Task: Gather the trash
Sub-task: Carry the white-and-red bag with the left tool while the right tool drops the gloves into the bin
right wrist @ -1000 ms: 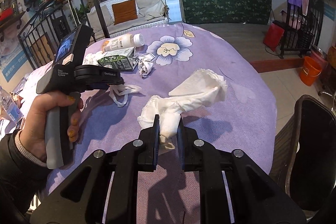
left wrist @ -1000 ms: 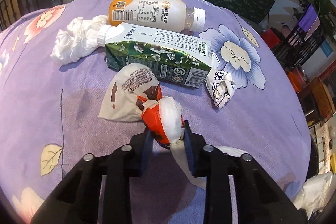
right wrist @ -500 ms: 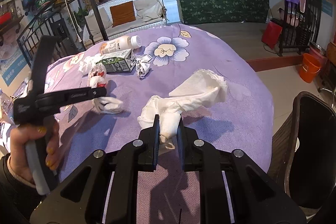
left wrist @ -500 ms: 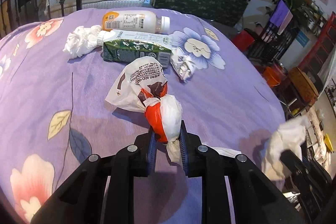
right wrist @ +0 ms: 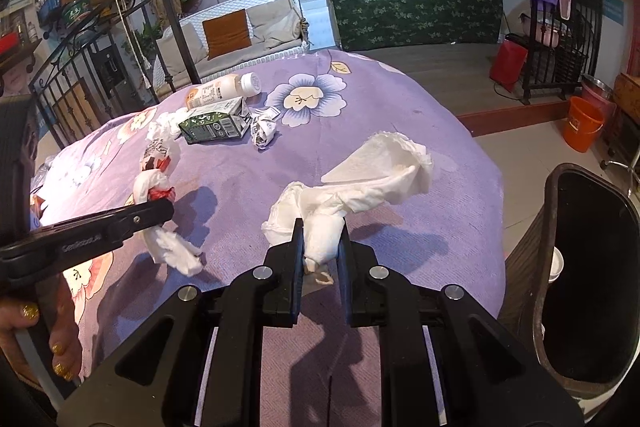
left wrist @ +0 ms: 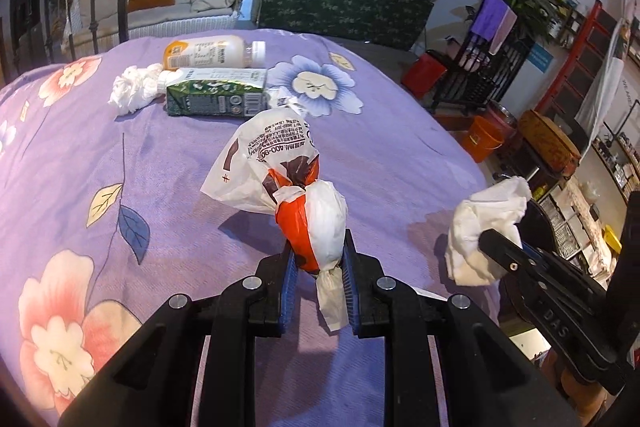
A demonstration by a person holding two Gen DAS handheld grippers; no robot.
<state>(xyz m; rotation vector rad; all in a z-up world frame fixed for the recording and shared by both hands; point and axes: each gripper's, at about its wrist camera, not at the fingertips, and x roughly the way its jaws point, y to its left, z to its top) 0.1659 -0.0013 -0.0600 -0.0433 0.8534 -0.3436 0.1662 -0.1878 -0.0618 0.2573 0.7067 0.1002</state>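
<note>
My left gripper (left wrist: 318,259) is shut on a knotted white and orange plastic bag (left wrist: 288,183), held a little above the purple flowered tablecloth (left wrist: 120,155); the bag (right wrist: 158,163) also shows at the left of the right wrist view. My right gripper (right wrist: 320,243) is shut on a crumpled white paper napkin (right wrist: 360,179), whose free end sticks out to the right; the napkin (left wrist: 484,223) appears at the right of the left wrist view. Farther back on the table lie a green carton (left wrist: 216,95), a plastic bottle (left wrist: 212,54), a white tissue wad (left wrist: 132,87) and a crumpled wrapper (right wrist: 263,129).
A dark brown bin (right wrist: 588,267) stands at the table's right edge. A person's hand (right wrist: 36,331) holds the left gripper's handle. Beyond the table are a swing seat with cushions (right wrist: 240,31), a green-covered counter (right wrist: 412,11), an orange bucket (right wrist: 582,123) and black railings (right wrist: 92,83).
My left gripper closed tighter on the plastic bag, lifted it off the cloth and carried it back and to the right, away from the carton. The right gripper with the napkin stayed still.
</note>
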